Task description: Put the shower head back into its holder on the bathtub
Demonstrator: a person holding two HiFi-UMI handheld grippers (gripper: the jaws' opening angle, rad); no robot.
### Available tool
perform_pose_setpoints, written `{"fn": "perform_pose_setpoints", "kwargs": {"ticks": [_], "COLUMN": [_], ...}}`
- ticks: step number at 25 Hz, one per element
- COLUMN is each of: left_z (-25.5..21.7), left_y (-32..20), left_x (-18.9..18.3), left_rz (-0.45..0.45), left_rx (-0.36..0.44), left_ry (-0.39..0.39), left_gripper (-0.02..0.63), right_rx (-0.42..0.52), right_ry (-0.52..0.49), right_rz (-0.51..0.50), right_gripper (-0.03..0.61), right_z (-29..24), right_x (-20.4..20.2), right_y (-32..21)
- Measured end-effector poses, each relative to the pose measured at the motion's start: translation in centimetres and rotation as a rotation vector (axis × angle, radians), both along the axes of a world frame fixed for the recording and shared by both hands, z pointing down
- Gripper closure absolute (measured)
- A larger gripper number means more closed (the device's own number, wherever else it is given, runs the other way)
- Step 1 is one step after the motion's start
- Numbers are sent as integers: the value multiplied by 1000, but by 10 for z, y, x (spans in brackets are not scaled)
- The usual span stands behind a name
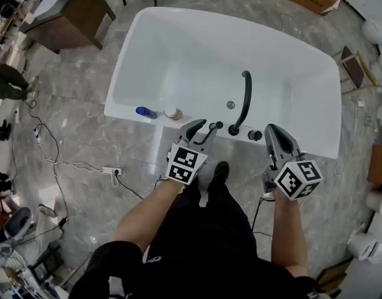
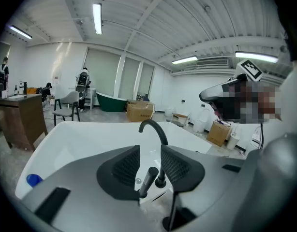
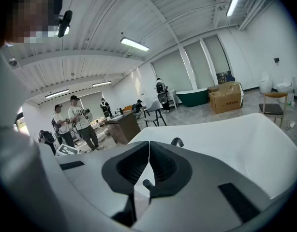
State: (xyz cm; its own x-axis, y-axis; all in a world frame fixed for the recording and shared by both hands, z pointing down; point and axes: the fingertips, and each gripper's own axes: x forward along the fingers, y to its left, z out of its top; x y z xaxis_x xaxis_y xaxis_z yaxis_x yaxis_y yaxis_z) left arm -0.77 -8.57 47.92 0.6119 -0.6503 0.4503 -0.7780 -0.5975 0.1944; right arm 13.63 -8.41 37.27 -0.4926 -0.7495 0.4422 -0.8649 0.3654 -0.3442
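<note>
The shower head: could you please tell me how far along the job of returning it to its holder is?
Looks done: the shower head stands at the bathtub rim beside the faucet, apparently seated in its holder. In hand: nothing; the left tool is open, with the head untouched beyond its jaws, and the right tool is shut and empty. Left: probably only backing away.

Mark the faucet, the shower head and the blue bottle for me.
faucet (image 1: 246,98), head view, middle of the curved spout.
shower head (image 2: 148,179), left gripper view, its dark handle.
blue bottle (image 1: 145,112), head view, its body.
</note>
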Motion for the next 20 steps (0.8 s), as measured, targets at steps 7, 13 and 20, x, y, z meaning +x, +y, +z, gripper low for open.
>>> {"fn": "perform_pose_setpoints", "kwargs": {"ticks": [7,13,20], "left_z": [-73,-121,-170], "left_y": [21,34,35], "left_x": [-50,-79,-86], "left_rz": [-37,-111,-217], "left_rx": [88,99,220], "left_ry": [30,140,116], "left_gripper": [526,566,589], "right_rx": [78,131,231], "right_ry": [14,-12,-51], "right_rz": [-2,-54,-139], "right_gripper": [560,560,563], "right_z": [-54,-91,-115], "right_x": [-28,-52,-45], "right_y": [28,40,40]}}
